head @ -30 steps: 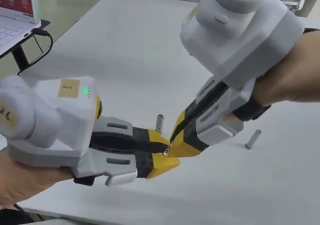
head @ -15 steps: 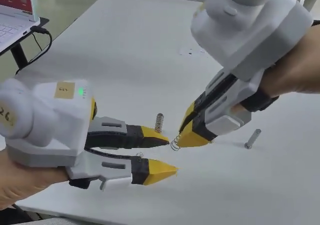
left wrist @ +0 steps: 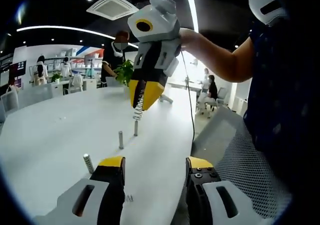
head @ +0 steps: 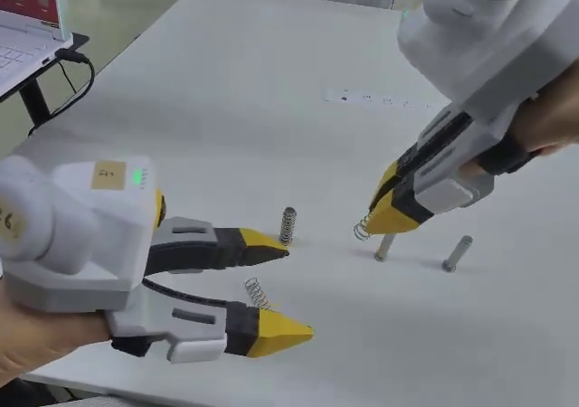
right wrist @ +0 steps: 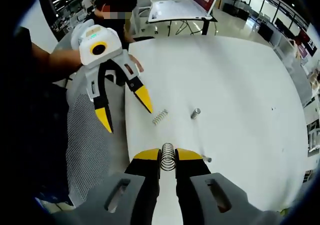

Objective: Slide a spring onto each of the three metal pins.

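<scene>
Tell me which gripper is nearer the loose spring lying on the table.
Left. The left gripper has its open jaws either side of the loose spring in the head view. The right gripper is farther off, gripping another spring beside a bare pin.

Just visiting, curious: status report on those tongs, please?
Left tongs open, empty. Right tongs shut on a spring, by a bare pin. Loose spring on table; nothing between.

- Looks like a big open-plan office or lab, definitely not a home.
- Long white table (head: 226, 108), laptop (head: 23, 36) at upper left of the head view.
- Ceiling vent (left wrist: 115, 6) and strip lights (left wrist: 65, 30) up top in the left gripper view.
- People (left wrist: 66, 67) at desks on its left, more tables (right wrist: 175, 10) along the top of the right gripper view.
</scene>
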`<state>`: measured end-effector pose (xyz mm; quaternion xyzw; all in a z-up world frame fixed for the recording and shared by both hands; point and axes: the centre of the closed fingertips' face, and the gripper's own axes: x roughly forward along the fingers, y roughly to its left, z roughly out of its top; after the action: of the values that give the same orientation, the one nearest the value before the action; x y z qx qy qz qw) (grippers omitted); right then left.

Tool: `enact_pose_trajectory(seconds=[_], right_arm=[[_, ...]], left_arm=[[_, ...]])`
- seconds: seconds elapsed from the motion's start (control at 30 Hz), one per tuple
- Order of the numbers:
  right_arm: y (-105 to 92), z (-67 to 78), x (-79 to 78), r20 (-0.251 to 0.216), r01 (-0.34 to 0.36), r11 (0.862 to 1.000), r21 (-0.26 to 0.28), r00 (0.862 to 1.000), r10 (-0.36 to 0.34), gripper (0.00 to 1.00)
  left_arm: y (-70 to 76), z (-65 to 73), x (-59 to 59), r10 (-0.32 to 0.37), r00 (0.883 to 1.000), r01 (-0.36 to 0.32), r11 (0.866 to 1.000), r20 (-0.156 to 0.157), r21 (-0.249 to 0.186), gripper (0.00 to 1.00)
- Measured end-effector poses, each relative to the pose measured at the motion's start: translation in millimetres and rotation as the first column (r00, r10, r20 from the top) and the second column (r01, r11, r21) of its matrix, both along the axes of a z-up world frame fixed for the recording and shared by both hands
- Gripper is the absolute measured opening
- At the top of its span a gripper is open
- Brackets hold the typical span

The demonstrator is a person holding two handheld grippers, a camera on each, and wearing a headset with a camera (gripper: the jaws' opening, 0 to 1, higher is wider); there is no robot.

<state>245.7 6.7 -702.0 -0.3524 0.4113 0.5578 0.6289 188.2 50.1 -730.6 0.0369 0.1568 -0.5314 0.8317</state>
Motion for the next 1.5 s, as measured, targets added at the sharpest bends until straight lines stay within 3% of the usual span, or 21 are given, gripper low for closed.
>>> enact_pose_trajectory(seconds=[0.23, 0.73, 0.87, 1.17, 1.33, 1.5], right_arm=[[-17.4, -5.7, 24.2, 0.032, 0.056, 0.998, -0.040, 0.998, -0.054, 0.08], [-30.4, -22.3, 63.7, 0.071, 0.116, 0.988, -0.103, 0.991, -0.109, 0.08], [-32.5, -26.0, 64.9, 0.065, 0.123, 0.986, -0.109, 0.991, -0.116, 0.08], [-37.4, -35.8, 73.8, 0.063, 0.139, 0.981, -0.133, 0.989, -0.132, 0.08], [-39.3, -47.8, 75.7, 0.063, 0.135, 0.976, -0.168, 0.990, -0.126, 0.08], [-39.8, -62.4, 79.6, 0.033, 0.140, 0.971, -0.195, 0.990, -0.136, 0.09]], left_arm=[[3.9, -1.8, 0.1, 0.019, 1.000, -0.019, 1.000, -0.006, -0.005, 0.50], [18.0, -11.5, 8.5, 0.087, 0.996, -0.087, 0.996, -0.012, 0.006, 0.69], [23.8, -16.1, 13.2, 0.114, 0.993, -0.114, 0.993, 0.006, 0.014, 0.74], [33.2, -30.5, 17.6, 0.147, 0.989, -0.147, 0.988, -0.003, 0.045, 0.83], [34.7, -31.0, 19.9, 0.161, 0.987, -0.161, 0.986, 0.002, 0.046, 0.87], [34.8, -31.9, 19.6, 0.160, 0.987, -0.160, 0.986, 0.005, 0.052, 0.88]])
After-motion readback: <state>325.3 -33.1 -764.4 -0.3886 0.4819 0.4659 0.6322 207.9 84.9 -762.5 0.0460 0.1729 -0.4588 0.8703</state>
